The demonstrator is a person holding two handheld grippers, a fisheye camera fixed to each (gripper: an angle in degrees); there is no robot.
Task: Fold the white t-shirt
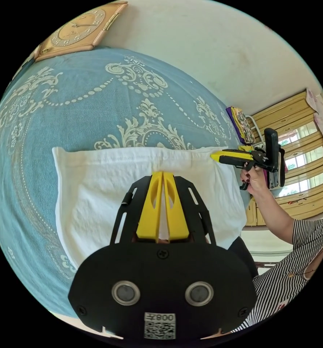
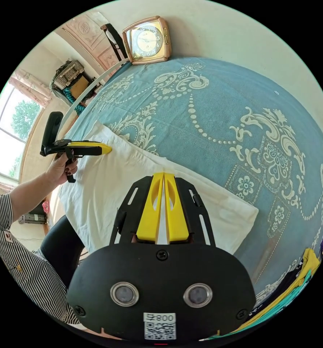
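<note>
Left gripper view: my left gripper (image 1: pixel 162 173), yellow jaws pressed together on the far edge of the folded white cotton t-shirt (image 1: pixel 96 192), which lies on the blue patterned bedspread (image 1: pixel 78 108). Right gripper view: my right gripper (image 2: pixel 163 174) likewise clamped on the t-shirt's edge; wooden square clock (image 2: pixel 147 40) against the wall.

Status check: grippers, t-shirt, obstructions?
Left gripper and right gripper both shut on white t-shirt's far edge. Shirt folded on blue bedspread. Nothing obstructing.

White t-shirt (image 1: pixel 96 188): soft matt cloth. Bedspread (image 1: pixel 78 108): blue woven cloth, cream pattern. Left gripper (image 1: pixel 162 174): yellow, black matt plastic. Clock (image 2: pixel 147 40): glossy frame.
</note>
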